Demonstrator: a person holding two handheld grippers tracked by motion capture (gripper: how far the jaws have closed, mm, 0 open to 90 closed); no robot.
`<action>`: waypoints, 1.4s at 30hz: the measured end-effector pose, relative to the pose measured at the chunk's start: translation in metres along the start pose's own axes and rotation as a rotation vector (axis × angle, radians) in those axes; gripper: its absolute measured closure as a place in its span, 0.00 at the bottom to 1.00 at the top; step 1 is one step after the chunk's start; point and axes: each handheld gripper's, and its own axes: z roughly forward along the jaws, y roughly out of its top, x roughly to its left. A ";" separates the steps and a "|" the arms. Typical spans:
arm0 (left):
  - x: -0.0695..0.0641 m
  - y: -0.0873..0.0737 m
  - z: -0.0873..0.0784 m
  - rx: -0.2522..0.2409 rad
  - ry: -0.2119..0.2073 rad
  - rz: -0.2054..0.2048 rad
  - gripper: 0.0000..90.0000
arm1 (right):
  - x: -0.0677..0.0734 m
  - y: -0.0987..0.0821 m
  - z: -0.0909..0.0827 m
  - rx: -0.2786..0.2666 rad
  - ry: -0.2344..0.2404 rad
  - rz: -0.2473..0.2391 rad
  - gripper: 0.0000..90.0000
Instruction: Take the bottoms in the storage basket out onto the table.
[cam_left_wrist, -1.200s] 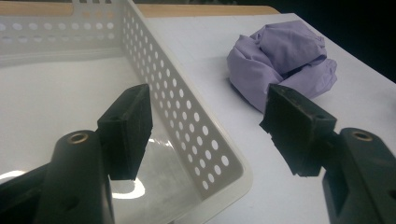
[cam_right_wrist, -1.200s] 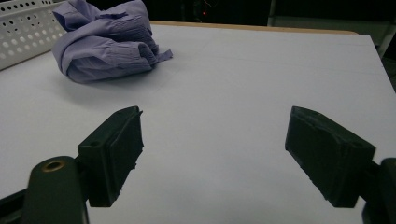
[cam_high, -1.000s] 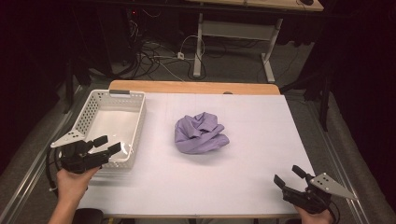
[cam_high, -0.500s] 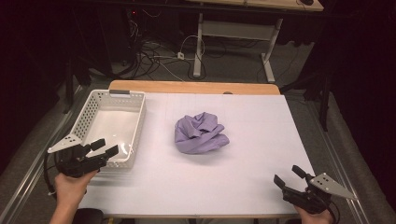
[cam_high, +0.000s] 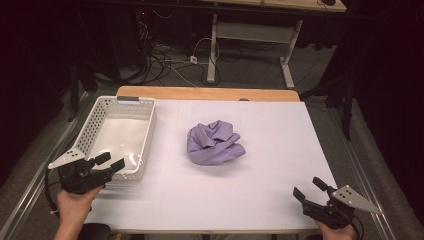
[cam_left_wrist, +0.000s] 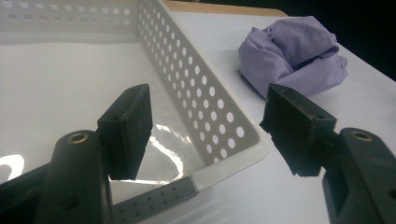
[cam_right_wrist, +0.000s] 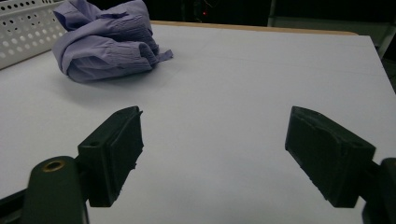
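Observation:
A crumpled purple cloth (cam_high: 215, 144) lies in the middle of the white table top (cam_high: 250, 200). My left gripper (cam_high: 111, 161) hovers at the near corner of the white perforated basket (cam_high: 86, 134), jaws open with nothing between them. In the left gripper view, my left gripper (cam_left_wrist: 212, 116) straddles the basket's near corner (cam_left_wrist: 205, 107), and the cloth (cam_left_wrist: 294, 53) lies beyond to the right. My right gripper (cam_high: 307, 187) sits at the near right of the table, open and empty. In the right gripper view, my right gripper (cam_right_wrist: 215, 140) faces bare table, with the cloth (cam_right_wrist: 105, 39) far left.
The basket looks empty inside and stands along the table's left side. A wooden table edge (cam_high: 210, 93) shows at the back. Cables (cam_high: 170, 60) and a desk frame (cam_high: 250, 45) occupy the dark floor beyond.
My left gripper has drifted slightly back toward the near left corner of the table. The right gripper and the cloth have not moved.

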 end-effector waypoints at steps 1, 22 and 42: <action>0.000 -0.001 0.000 0.000 0.000 -0.001 0.36 | 0.000 0.000 0.000 0.000 0.001 0.000 0.22; 0.002 -0.011 -0.004 -0.011 0.015 -0.013 0.36 | 0.000 0.000 0.000 0.000 0.001 0.002 0.22; 0.000 -0.020 -0.006 -0.034 0.042 -0.013 0.36 | -0.001 0.000 0.000 -0.002 0.003 0.006 0.22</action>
